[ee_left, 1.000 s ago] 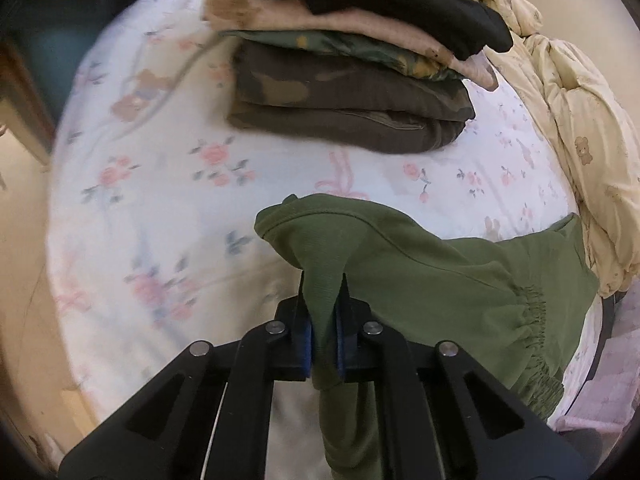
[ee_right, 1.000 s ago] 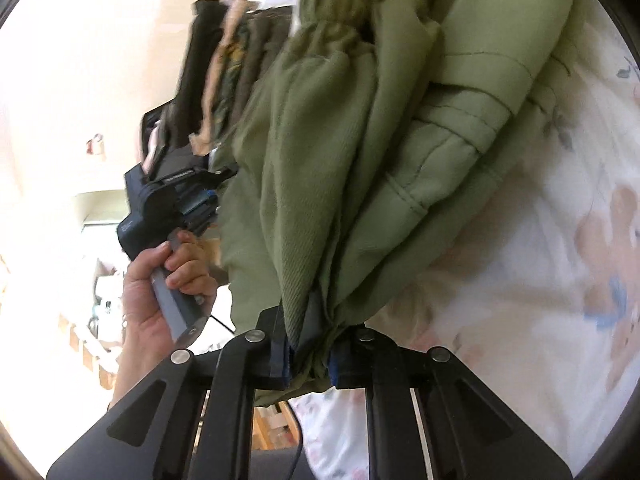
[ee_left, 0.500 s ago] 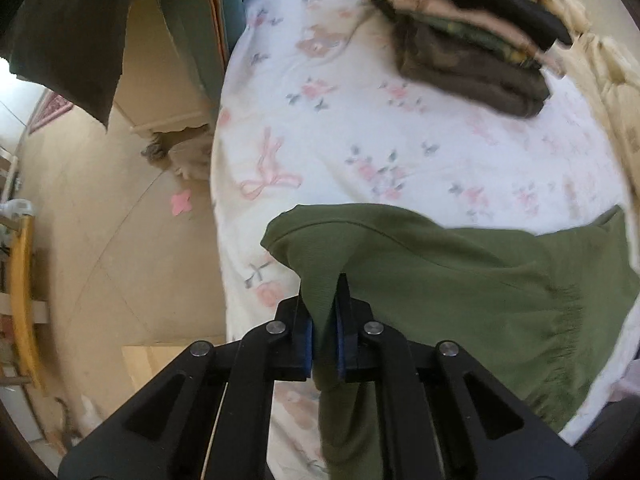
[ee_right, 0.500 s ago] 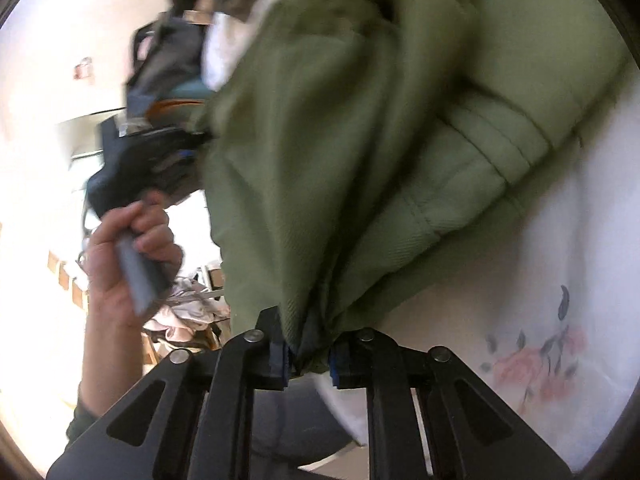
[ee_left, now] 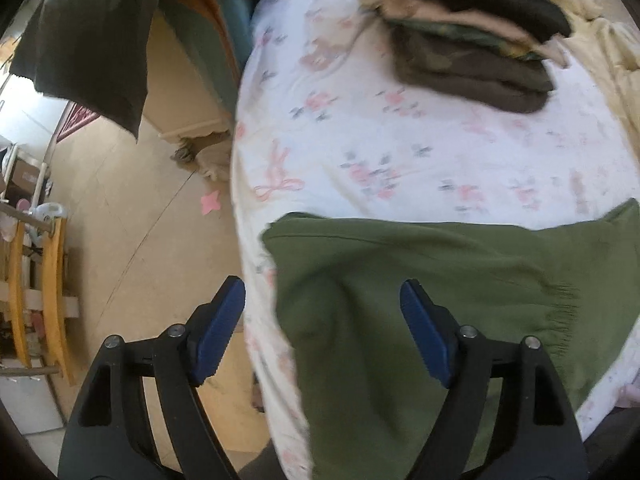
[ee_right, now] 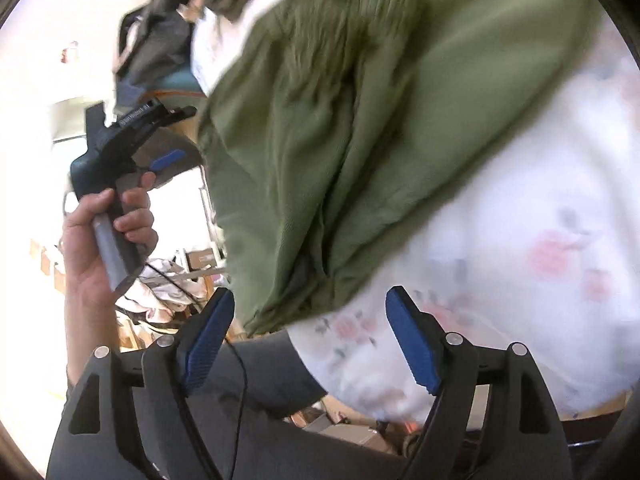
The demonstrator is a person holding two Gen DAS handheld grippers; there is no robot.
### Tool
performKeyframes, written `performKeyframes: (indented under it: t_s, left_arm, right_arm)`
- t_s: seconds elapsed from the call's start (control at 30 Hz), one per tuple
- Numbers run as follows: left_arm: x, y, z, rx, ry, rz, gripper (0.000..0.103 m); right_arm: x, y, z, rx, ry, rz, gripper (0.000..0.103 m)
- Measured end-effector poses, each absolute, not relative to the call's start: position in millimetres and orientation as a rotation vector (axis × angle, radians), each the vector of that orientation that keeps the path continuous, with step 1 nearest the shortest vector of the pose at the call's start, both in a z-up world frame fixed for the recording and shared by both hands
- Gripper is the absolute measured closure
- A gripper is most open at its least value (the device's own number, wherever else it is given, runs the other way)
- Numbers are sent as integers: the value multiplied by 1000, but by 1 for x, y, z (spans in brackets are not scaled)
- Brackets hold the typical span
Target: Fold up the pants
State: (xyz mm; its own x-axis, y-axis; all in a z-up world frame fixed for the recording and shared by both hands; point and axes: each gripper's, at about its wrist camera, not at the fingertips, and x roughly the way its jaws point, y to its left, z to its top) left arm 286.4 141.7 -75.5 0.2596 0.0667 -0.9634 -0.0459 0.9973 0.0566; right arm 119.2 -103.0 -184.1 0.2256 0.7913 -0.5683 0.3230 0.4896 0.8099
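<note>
Two grippers: we see both with jaws just spread wide and nothing between the blue pads.
Left gripper (ee_left: 322, 318): we hold it over the bed's left edge; its fingers no longer pinch cloth.
Right gripper (ee_right: 310, 330): we see its fingers apart too, free of the cloth.
Pants (ee_left: 440, 300): one green pair, lying on the flowered sheet (ee_left: 400, 152), from 6 to 3 o'clock in the left view.
Folded clothes (ee_left: 468, 40): one pile at 1 o'clock; we cannot count its pieces.
Hand (ee_right: 106, 236): one, at 9 o'clock in the right view, gripping the left gripper's handle.
</note>
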Motion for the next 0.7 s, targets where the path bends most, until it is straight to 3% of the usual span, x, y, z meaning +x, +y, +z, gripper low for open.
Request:
performKeyframes:
  t_s: [0.33, 0.7]
  left_arm:
    - [275, 49, -30, 64, 1225, -36, 26]
    - [276, -49, -34, 89, 1225, -107, 26]
  right_arm:
    - [97, -241, -125, 1055, 1081, 284, 22]
    - [137, -438, -75, 1035, 821, -19, 22]
